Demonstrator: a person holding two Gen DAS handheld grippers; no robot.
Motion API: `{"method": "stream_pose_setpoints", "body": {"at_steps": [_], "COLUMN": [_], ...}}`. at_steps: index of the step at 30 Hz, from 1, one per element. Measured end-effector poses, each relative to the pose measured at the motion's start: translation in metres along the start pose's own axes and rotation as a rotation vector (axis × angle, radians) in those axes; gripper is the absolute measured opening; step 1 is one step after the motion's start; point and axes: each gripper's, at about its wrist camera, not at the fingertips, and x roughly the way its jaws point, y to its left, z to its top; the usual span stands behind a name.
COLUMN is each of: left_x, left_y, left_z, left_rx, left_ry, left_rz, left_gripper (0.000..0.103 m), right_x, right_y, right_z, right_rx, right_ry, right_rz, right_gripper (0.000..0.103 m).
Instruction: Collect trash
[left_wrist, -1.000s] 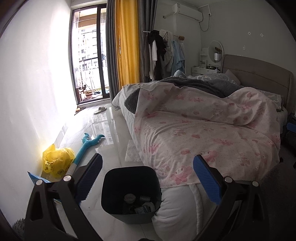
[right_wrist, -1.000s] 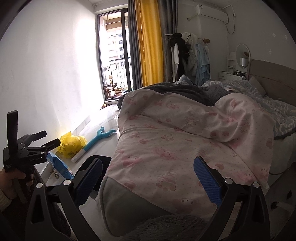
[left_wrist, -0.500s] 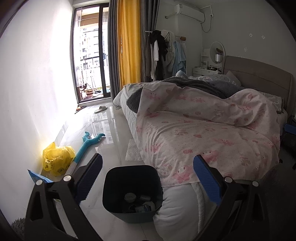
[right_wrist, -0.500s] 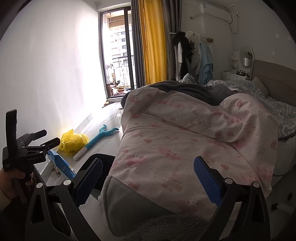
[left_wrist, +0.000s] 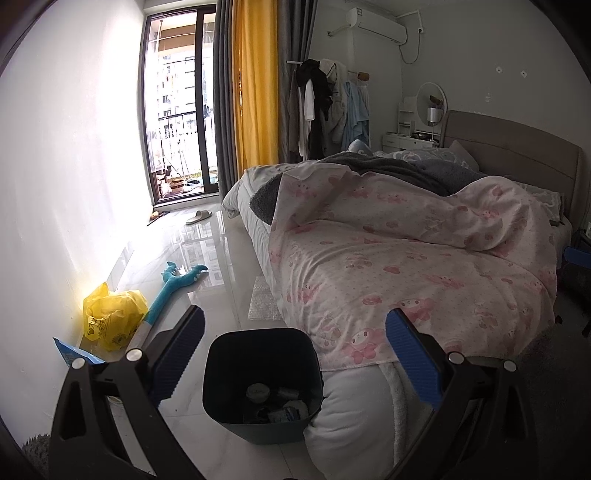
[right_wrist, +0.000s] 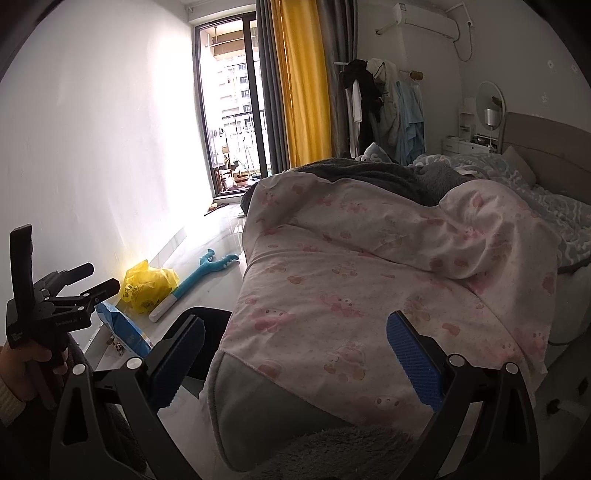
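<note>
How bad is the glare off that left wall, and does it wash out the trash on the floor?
Left wrist view: the white wall is blown out by window light, and the glossy floor mirrors it, yet the crumpled yellow plastic bag stays readable. Right wrist view: same overexposure, with the bag clear; fisheye bends the edges.
</note>
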Motion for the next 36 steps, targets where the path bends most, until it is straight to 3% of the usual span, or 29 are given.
{"method": "stream_pose_setpoints", "body": {"at_steps": [36], "left_x": [-0.0004], "left_y": [0.0017], "left_z": [-0.0010], "left_rx": [-0.004], "left_ry": [0.000], "left_rz": [0.000], "left_gripper": [0.100], "right_x": [-0.0009], "right_y": [0.0039], "right_z": [-0.0003], "right_rx": [0.003], "right_ry": [0.000], "right_rz": [-0.005], "right_gripper": [0.100]}}
